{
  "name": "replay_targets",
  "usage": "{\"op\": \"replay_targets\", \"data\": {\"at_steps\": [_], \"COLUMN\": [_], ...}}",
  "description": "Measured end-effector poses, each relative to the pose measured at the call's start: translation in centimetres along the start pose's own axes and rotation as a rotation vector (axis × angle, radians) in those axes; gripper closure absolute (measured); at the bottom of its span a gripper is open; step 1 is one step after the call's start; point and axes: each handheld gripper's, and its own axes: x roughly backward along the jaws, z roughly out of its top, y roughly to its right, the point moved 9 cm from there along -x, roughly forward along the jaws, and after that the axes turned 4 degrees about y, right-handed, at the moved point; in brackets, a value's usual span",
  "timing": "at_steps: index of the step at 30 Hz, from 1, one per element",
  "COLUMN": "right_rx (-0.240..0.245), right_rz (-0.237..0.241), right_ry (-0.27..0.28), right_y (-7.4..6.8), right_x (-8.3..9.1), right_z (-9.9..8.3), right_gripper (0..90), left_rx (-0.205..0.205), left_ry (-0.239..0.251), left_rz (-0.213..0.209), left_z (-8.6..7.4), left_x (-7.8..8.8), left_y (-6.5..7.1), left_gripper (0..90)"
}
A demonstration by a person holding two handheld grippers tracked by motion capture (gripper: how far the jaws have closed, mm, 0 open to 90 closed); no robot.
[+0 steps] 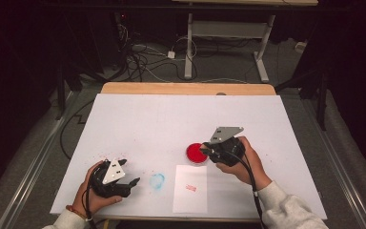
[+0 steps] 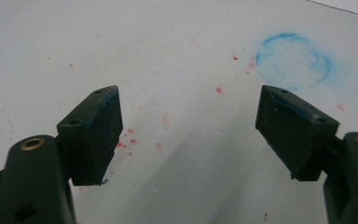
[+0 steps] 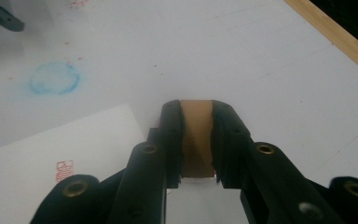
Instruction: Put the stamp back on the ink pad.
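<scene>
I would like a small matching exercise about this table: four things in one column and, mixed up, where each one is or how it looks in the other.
Things:
1. red ink pad
2. paper sheet
3. blue ring stain
4. brown stamp

Descriptions:
A. clamped between the jaws of the right gripper
B. smudged on the table cover, ahead of the open left gripper
C. round, lying beside the right gripper
D. white, bearing a small red print

Pairs: 1-C, 2-D, 3-B, 4-A
</scene>
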Motion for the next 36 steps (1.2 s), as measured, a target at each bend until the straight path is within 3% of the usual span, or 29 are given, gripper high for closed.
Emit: {"op": "replay_targets", "data": {"at_steps": [11, 19, 36], "right_rx": [-0.038, -0.06, -0.049], "right_rz": [-0.013, 0.007, 0.033], "right_ry": [-0.052, -0.097, -0.179], "right_y": [1.4, 1.3, 0.5], "right_x": [-2.3, -4.1, -6.8], "right_z": [-0.4, -1.0, -2.4], "right_gripper": [75.8, 75.7, 73.0], "left_rx": [-0.01, -0.002, -0.007], "left_ry": [0.004, -0.006, -0.016], "left_rz": [0.002, -0.005, -0.019], "left_z": [0.1, 0.0, -0.1], "left_x": [-0.1, -0.2, -0.3], "left_y": [0.1, 0.1, 0.4], "left_gripper": [22.6, 22.6, 23.3]}}
